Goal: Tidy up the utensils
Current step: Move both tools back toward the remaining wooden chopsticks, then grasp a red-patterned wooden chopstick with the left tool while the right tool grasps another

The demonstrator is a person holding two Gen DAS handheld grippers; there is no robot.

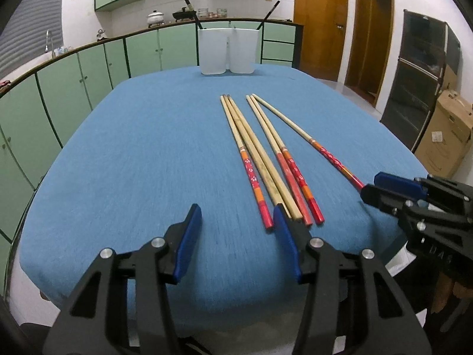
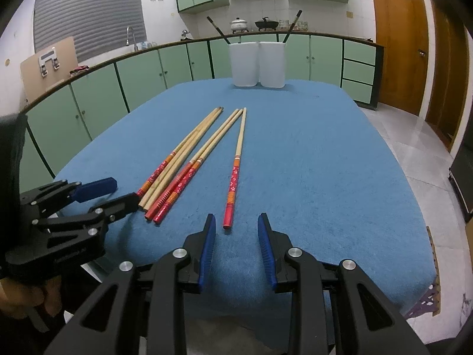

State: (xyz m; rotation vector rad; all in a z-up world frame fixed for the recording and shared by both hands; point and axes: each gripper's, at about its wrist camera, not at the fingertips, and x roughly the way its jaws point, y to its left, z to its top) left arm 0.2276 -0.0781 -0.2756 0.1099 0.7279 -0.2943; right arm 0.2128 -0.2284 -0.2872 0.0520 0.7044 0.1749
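Right wrist view first, nearest stuff: our right gripper sits at the bottom centre of the frame with its blue pads spread and nothing between them. The red end of a single chopstick lies just ahead of the gap, not touched as far as we can tell. At lower left of that frame the left gripper is also spread and empty, hovering just beside the butt ends of the five-chopstick bunch.

In the left wrist view the same bunch runs up the middle of the frame, and the right-hand pad covers the near end of one plain bamboo stick; we can't tell if it's touching. Everything lies on the blue tablecloth.

Further back, at the top centre, two white holders stand side by side at the far table edge, each with a dark-handled utensil already poking out.

So our read on progress: barely started on the chopsticks. All six are on the cloth, none gripped, none in a holder. Left to do: pick them up and drop them in.
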